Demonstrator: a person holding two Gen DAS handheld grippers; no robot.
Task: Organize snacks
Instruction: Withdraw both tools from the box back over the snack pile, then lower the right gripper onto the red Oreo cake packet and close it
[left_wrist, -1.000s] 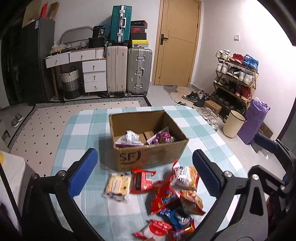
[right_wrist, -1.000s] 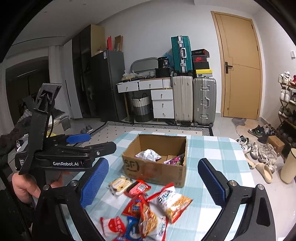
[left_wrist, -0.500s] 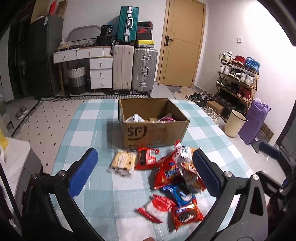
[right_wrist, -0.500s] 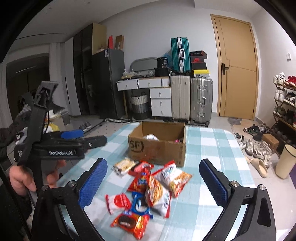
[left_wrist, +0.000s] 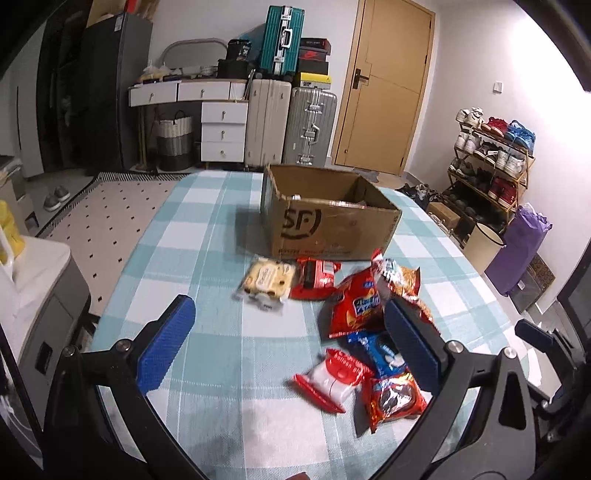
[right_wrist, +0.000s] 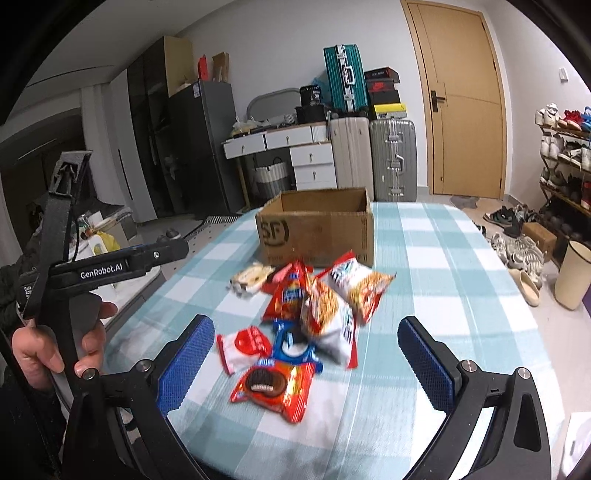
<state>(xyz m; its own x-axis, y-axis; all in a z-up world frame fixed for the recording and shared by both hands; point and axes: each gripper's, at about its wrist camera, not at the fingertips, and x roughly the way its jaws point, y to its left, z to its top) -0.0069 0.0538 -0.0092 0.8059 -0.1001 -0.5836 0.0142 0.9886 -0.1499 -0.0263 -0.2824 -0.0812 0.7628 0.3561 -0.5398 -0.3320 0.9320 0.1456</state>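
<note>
One cardboard box (left_wrist: 328, 225) stands open-topped on the checked desk (left_wrist: 207, 236), its printed long side facing the cameras and its long axis running from 9 to 3 o'clock in the left wrist view. What lies inside cannot be made out from this low angle.

Eight snack packets lie loose on the desk in front of the box, from just beside its near wall toward 6 o'clock. There is one pale biscuit pack (left_wrist: 267, 282), one flat red pack (left_wrist: 314, 277) touching it at 3 o'clock, one red chip bag (left_wrist: 356, 306) with its long axis pointing roughly from 12 to 6, two orange-and-white bags (right_wrist: 354, 284) overlapping each other, one blue cookie pack (right_wrist: 291, 345), one red-and-white pack (left_wrist: 330, 376) lying aslant, and one red cookie pack (right_wrist: 275, 386) nearest the cameras.

The left claw (left_wrist: 291, 347) hangs above the desk with its two blue pads wide apart, holding nothing. The right claw (right_wrist: 306, 365) is likewise spread wide and empty, above the near end of the pile. A hand (right_wrist: 55, 343) grips the left tool's handle at 9 o'clock.
</note>
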